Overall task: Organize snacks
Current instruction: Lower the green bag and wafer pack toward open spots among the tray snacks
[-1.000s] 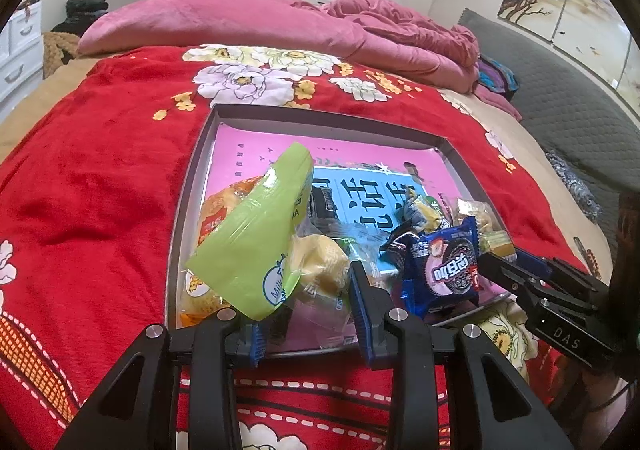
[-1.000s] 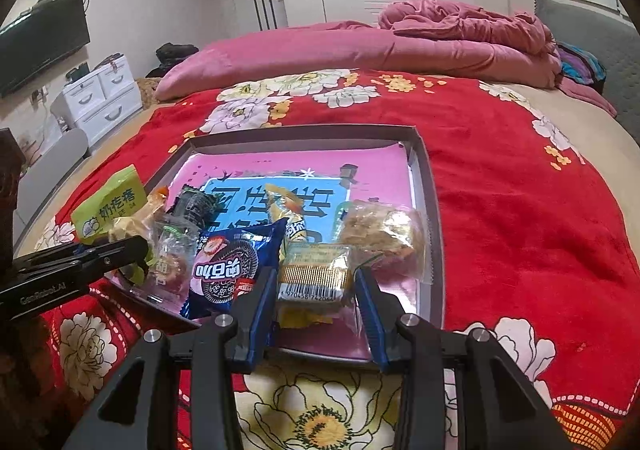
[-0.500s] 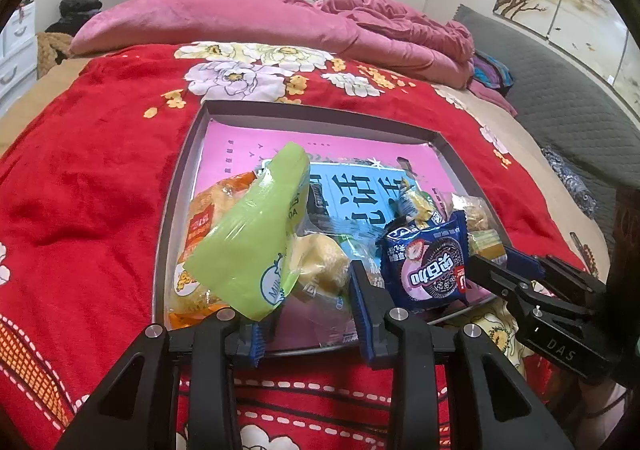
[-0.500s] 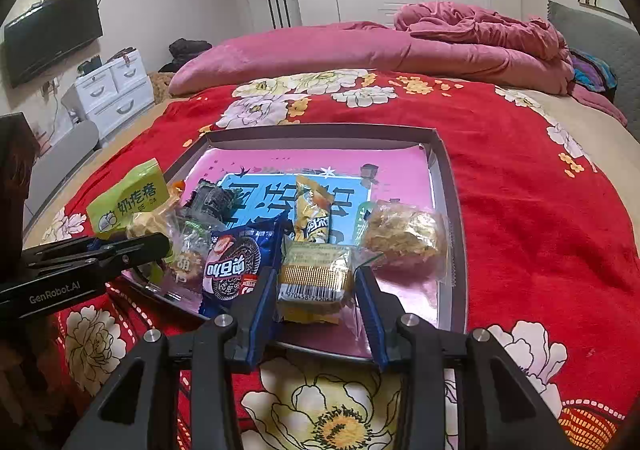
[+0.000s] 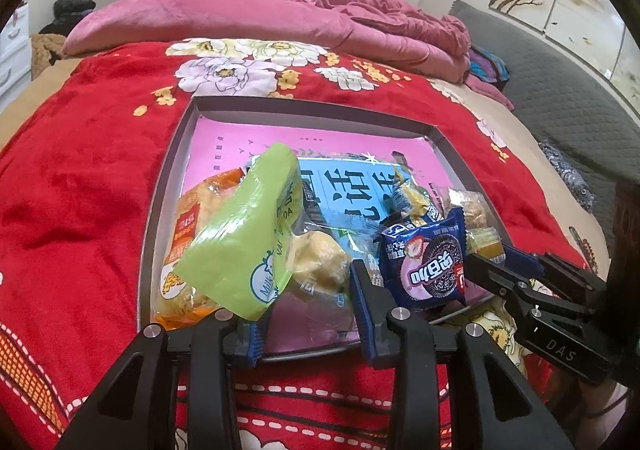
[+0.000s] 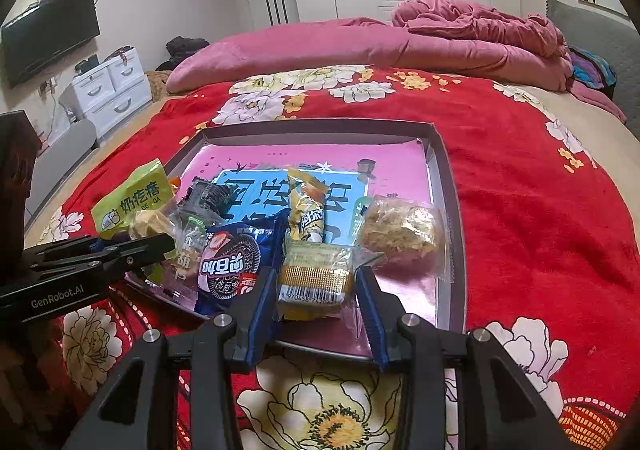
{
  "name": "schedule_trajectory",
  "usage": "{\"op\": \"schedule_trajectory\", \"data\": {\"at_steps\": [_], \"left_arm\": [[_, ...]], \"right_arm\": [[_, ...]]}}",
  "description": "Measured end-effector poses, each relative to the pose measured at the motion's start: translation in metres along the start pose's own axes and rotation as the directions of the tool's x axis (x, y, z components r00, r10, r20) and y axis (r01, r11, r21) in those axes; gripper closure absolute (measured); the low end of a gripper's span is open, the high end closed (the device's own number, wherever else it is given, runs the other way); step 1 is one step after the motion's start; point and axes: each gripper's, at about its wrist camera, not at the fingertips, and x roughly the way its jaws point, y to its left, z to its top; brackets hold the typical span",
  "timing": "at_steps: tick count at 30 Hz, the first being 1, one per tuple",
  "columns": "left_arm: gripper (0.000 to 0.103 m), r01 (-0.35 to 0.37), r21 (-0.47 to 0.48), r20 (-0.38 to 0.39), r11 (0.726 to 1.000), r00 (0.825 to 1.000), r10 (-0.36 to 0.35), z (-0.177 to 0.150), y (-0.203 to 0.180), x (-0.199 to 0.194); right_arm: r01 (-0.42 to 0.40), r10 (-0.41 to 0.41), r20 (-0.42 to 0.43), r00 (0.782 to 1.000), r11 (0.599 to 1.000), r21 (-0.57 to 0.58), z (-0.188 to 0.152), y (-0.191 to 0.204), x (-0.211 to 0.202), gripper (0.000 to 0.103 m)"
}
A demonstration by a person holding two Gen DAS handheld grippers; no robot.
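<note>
left wrist view: a shallow grey tray (image 5: 164,186) with a pink and blue printed liner lies on a red flowered blanket (image 5: 80,178) covering the bed. the snacks are bunched along the tray's near edge. the left gripper (image 5: 308,310) hangs over that edge with its jaws apart, not pressing on anything; a clear-wrapped yellow pastry (image 5: 316,262) lies just beyond the gap. a green milk-candy bag (image 5: 248,234) stands tilted over the left pad, and an orange-wrapped bun (image 5: 192,234) lies behind it at the tray's near left corner. a blue cookie pack (image 5: 428,262) leans upright to the right, beside the right gripper (image 5: 496,262) entering from the right edge.

right wrist view: the right gripper's (image 6: 316,302) jaws flank a gold-wrapped cake (image 6: 316,282) at the tray's near edge; whether the pads press it i cannot tell. a yellow stick pack (image 6: 306,206) lies behind it, a clear-wrapped crispy cake (image 6: 400,234) toward the tray's right edge, the blue cookie pack to the left.
</note>
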Motion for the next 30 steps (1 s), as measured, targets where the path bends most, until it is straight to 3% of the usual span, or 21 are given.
{"op": "schedule_trajectory", "data": {"at_steps": [30], "left_arm": [[0.064,-0.010,-0.006,0.001,1.000,1.000,0.010,-0.0011,-0.0006,0.0006]], "right_arm": [[0.019,-0.017,-0.057,0.998,0.999,0.027,-0.0060,-0.0080,0.0096,0.060]]}}
